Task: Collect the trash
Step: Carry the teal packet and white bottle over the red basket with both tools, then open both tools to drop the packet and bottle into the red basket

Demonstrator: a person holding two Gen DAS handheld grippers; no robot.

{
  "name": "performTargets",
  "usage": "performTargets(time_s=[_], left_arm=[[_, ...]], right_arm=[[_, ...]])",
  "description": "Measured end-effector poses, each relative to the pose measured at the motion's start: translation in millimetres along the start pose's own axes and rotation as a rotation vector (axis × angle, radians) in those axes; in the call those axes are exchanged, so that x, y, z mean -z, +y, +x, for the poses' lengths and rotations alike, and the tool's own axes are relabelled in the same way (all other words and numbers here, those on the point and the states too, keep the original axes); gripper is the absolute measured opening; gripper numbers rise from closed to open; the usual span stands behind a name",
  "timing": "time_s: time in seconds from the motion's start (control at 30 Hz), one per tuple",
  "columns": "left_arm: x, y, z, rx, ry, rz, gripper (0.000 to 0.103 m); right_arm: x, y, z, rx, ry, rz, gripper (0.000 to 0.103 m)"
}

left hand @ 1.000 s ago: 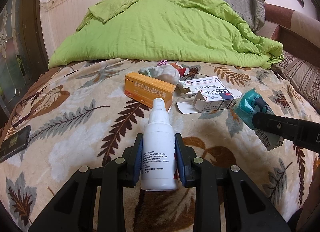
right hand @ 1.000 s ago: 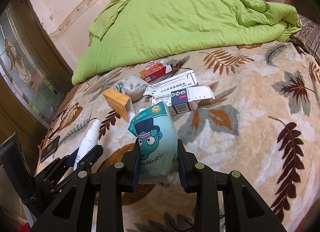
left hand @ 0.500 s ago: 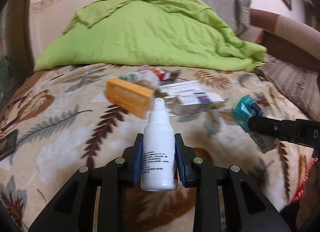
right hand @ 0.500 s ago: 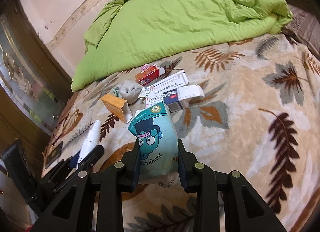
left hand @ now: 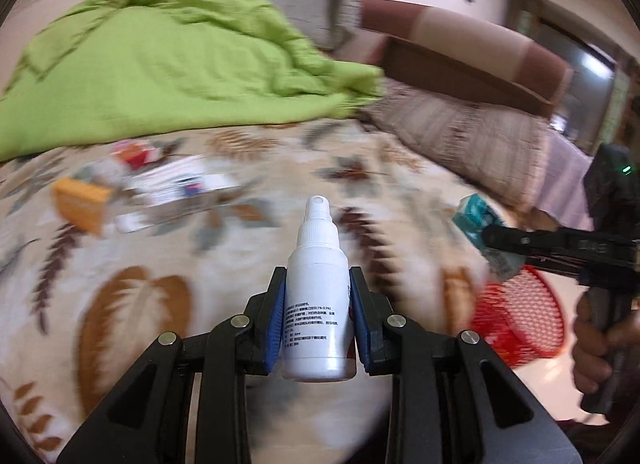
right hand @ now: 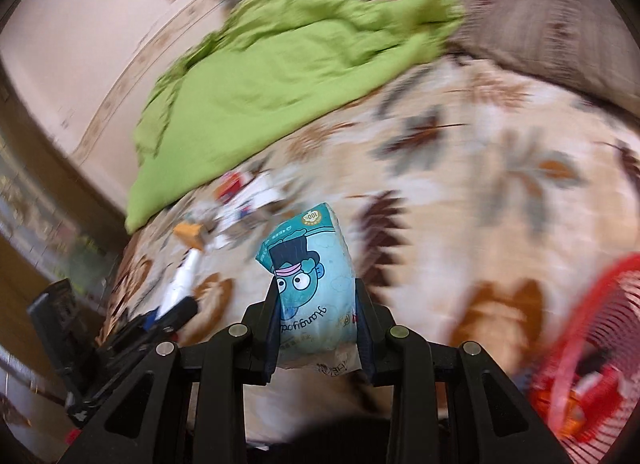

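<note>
Most of my view is the leaf-patterned blanket with a crumpled green quilt at its far end, and a red mesh basket sits off the bed's near right edge. Blurred boxes lie scattered near the quilt, while my right gripper is clamped on a teal cartoon packet beside the basket and my left gripper squeezes a white spray bottle upright above the blanket
</note>
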State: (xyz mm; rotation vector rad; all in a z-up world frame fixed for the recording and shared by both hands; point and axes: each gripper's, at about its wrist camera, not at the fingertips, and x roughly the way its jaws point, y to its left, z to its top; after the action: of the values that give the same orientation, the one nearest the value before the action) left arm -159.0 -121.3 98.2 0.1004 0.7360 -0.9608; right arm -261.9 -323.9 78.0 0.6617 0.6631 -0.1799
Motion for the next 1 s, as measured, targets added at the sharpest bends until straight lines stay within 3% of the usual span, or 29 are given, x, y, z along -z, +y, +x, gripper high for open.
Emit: performTargets(time_s=[0.37, 0.6, 0.67, 0.7, 0.73, 1.0], left_arm=[[-28.5, -161.9, 34.7, 0.328, 0.101, 0.186, 0.029], [-15.8, -236.6, 76.0, 0.422, 0.201, 0.275, 0.029], [-12.7, -247.3, 86.6, 0.432, 0.223, 0.281, 0.043], [-12.0, -249.1, 89.6, 0.422, 0.227, 0.279, 0.057], [-12.6, -247.6, 89.2, 0.413, 0.22, 0.271, 0.061], [-22.6, -191.2, 65.5, 0.347, 0.169, 0.165, 0.063]], right_arm=[[5.8, -116.1, -144.2, 0.226, -0.188, 0.174, 0.035], [24.0, -165.3, -181.4, 0.28, -0.227, 0.295, 0.038], [28.0, -175.4, -183.0, 0.295, -0.218, 0.319, 0.044], [29.1, -178.6, -182.7, 0.3, -0.215, 0.327, 0.046], [30.5, -182.7, -183.7, 0.311, -0.216, 0.337, 0.05], [23.6, -181.4, -178.2, 0.274, -0.225, 0.327, 0.052]])
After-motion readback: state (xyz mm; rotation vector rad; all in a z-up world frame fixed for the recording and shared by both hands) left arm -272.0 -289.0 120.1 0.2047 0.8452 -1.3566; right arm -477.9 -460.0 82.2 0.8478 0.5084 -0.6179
